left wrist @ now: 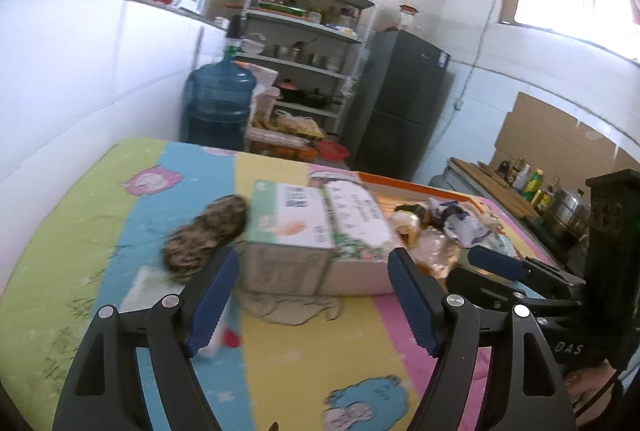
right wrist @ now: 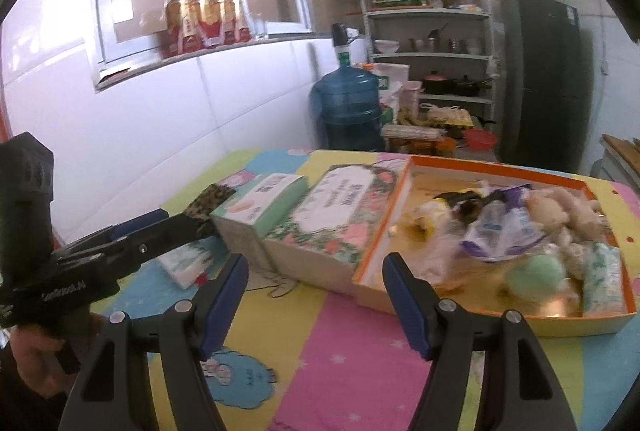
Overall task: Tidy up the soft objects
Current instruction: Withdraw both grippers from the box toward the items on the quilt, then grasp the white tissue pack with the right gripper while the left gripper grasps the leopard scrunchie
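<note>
My left claw (left wrist: 312, 295) is wide and holds nothing, near the green box (left wrist: 296, 219). My right claw (right wrist: 316, 299) is wide too, near it.

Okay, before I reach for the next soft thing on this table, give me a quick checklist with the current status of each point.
1. Left gripper open with nothing between its pads: ok.
2. Right gripper open with nothing between its pads: ok.
3. Orange-rimmed box open on top, ready to receive items: ok.
4. Soft items left outside the box: not ok; the mottled brown plush and a small tissue pack lie on the striped mat.
5. Path to the plush: cannot tell; it sits against the green tissue box.
6. Spare room in the box: ok, its near left part looks bare.
</note>
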